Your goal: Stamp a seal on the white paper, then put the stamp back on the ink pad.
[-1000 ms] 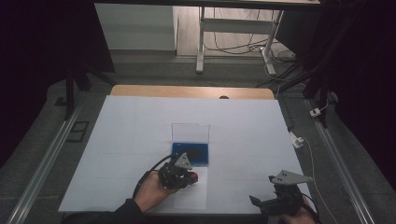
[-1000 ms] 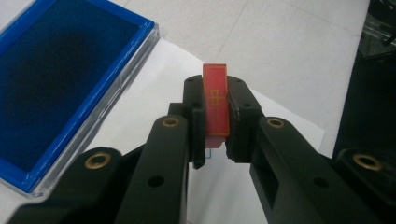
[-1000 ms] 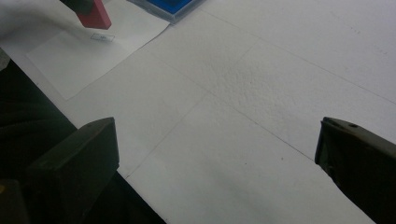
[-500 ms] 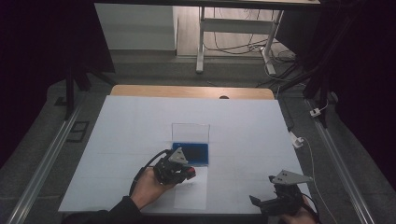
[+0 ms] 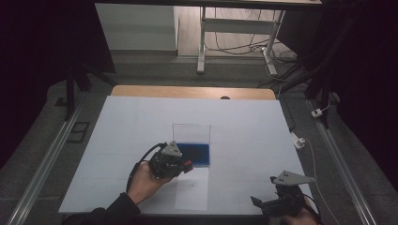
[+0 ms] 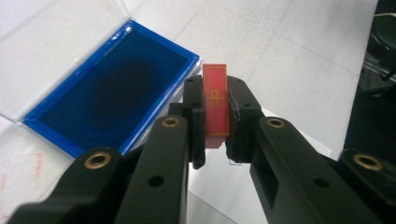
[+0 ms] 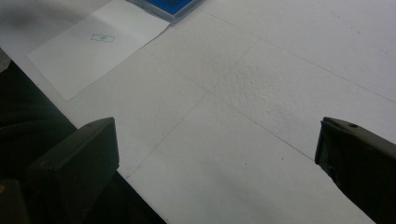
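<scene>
In the left gripper view, my left gripper is shut on a small flat red block with a gold mark on its edge. It hovers beside an open blue-lined case. From the high view, the left gripper holds the red block just left of the blue case, over the top of a white paper sheet. The case's clear lid lies open behind it. My right gripper rests at the table's front right, and its jaws stand wide open with nothing between them.
A white board covers the table, with a wooden strip at the far edge. A small drawn rectangle marks the paper sheet. A white plug and cable lie off the right edge. The surroundings are dark floor and table legs.
My left gripper has drifted slightly away from me and to the left with the red block still held. The right gripper has stayed put.
</scene>
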Demonstrator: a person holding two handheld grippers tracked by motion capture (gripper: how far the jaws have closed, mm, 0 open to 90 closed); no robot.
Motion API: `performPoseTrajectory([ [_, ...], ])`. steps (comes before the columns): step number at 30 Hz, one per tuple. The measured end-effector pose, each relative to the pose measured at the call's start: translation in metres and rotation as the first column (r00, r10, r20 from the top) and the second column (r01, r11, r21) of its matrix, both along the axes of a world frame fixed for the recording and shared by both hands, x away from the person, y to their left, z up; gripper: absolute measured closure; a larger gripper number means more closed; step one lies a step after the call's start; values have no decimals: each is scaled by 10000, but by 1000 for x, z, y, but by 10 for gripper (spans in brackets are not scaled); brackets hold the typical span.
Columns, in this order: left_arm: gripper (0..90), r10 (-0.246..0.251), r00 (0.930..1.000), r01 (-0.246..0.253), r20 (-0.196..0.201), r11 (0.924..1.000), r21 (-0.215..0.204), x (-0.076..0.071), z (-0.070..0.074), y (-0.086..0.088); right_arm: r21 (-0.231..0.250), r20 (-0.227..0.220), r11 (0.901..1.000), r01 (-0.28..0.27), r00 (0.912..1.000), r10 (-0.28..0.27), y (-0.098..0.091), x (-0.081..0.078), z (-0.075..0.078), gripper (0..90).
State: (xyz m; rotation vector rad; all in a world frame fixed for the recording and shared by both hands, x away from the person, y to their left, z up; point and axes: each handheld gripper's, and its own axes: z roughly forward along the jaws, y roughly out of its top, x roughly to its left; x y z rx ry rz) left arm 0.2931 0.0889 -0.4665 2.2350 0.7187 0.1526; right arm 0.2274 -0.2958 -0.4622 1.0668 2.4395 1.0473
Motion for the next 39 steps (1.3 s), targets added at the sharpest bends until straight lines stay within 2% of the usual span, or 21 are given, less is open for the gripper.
performPoseTrajectory([
  [13,801,448,9988,-444,176,9988,-197,10,8,13,-27,-18,10000,8,10000,-8,0,0,0,1],
  [28,801,590,9982,-586,110,9977,-345,26,9,11,-61,-3,10000,59,10000,-59,1,0,0,1],
  [34,801,609,9981,-605,111,9976,-349,33,7,11,95,-24,9998,190,9998,-190,-1,1,0,0],
  [39,800,733,9973,-727,86,9959,-539,40,8,13,127,-38,9996,234,9997,-233,-2,1,0,0],
])
